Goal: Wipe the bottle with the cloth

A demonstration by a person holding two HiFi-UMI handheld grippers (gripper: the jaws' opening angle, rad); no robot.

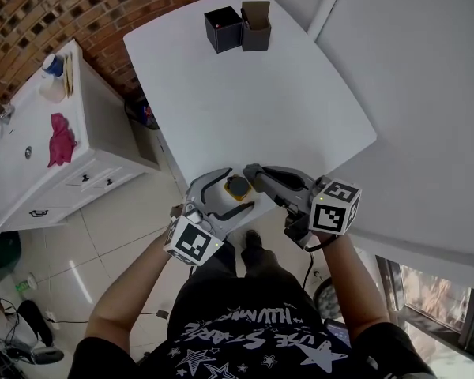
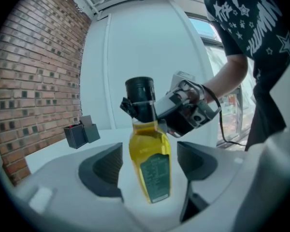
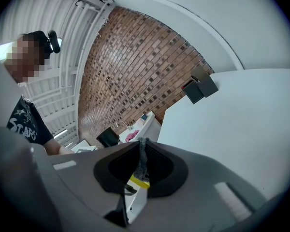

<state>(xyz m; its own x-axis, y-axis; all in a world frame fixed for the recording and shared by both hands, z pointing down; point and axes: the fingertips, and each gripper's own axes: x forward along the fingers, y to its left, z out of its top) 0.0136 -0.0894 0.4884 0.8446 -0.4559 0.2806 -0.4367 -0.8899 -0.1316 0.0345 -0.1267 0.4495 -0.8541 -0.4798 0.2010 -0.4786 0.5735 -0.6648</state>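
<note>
Left gripper (image 1: 240, 189), low centre of the head view, has its jaws spread wide, and the bottle (image 2: 149, 158) stands upright right between them in the middle of the left gripper view, with a gap showing on either side, so nothing is clamped there. Yellow liquid inside, dark label facing us, black cap (image 2: 139, 92) on top. Whether its base sits on the table can't be told. Now the right gripper (image 3: 141, 146): jaws pinched together on a thin strip of grey cloth (image 3: 142, 166) in the lower centre of its own view. From the left gripper view it comes in from the right, with its tips up against the bottle's neck just under the cap. Both tools meet at the near corner of the white table (image 1: 261, 109). At the top of the head view, two dark boxes (image 1: 223, 28) sit at the table's far end. Over at the left, a pink rag (image 1: 61, 139) lies on a white cabinet (image 1: 87, 172) below the brick wall (image 1: 79, 6).
</note>
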